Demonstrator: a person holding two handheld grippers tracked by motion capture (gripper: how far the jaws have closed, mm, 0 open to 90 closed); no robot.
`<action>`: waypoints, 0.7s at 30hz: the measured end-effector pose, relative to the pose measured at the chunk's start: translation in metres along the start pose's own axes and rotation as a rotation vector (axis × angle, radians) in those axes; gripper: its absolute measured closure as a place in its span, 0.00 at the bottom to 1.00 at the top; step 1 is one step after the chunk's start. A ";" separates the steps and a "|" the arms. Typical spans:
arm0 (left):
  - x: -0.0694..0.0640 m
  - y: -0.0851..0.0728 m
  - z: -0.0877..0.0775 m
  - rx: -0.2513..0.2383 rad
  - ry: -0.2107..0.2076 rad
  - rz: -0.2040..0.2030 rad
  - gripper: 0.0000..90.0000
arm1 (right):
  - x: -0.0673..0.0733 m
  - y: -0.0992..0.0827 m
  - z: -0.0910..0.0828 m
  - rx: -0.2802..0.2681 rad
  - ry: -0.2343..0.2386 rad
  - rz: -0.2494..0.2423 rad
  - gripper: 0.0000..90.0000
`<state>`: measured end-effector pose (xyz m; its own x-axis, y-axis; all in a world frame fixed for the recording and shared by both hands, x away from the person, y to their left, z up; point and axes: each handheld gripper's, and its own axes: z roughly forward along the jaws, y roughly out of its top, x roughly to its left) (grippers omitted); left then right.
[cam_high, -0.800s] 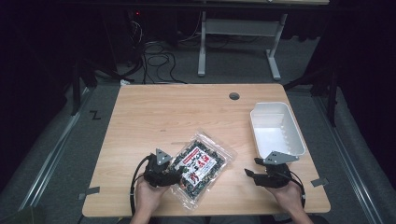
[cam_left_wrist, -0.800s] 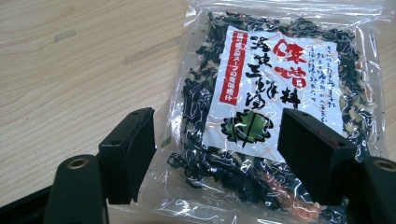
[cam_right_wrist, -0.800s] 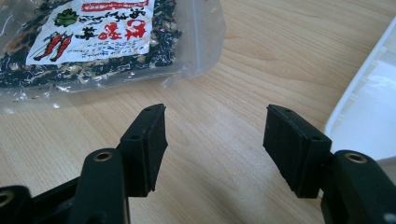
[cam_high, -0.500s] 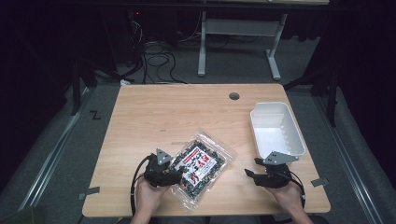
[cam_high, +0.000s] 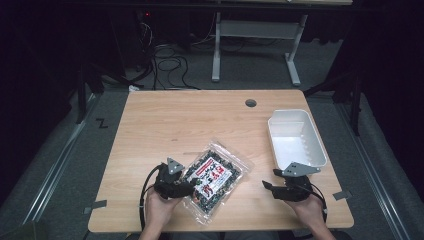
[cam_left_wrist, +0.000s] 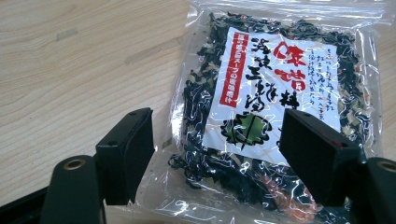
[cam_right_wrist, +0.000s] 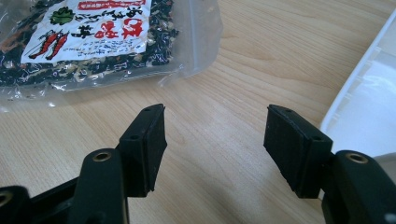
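1. Pale wood-grain surface (cam_high: 165, 125), smooth and flat, round hole near far edge.
2. Clear crinkly plastic packet (cam_left_wrist: 275, 112) of dark dried bits, white label with red lettering; lying flat near front edge.
3. White glossy rectangular tub (cam_high: 296, 137), rounded corners, at right.
4. Left tool (cam_left_wrist: 217, 149) released, jaws spread either side of packet's near end.
5. Right tool (cam_right_wrist: 215, 140) released over bare wood, between packet and tub.
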<state>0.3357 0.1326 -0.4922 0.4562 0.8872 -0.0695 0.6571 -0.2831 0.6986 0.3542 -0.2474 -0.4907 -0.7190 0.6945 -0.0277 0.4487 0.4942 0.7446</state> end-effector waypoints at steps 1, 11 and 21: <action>0.000 0.001 0.001 0.005 -0.002 -0.003 0.30 | 0.000 0.000 0.000 -0.001 0.000 0.003 0.44; -0.004 0.006 0.008 0.045 -0.005 0.007 0.29 | -0.001 -0.001 0.000 -0.003 -0.005 0.009 0.44; -0.006 0.010 0.016 0.075 0.006 0.009 0.26 | -0.001 -0.001 0.000 -0.004 -0.010 0.003 0.44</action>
<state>0.3489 0.1187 -0.4966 0.4591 0.8864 -0.0593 0.6962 -0.3176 0.6437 0.3542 -0.2486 -0.4914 -0.7124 0.7010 -0.0317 0.4486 0.4897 0.7476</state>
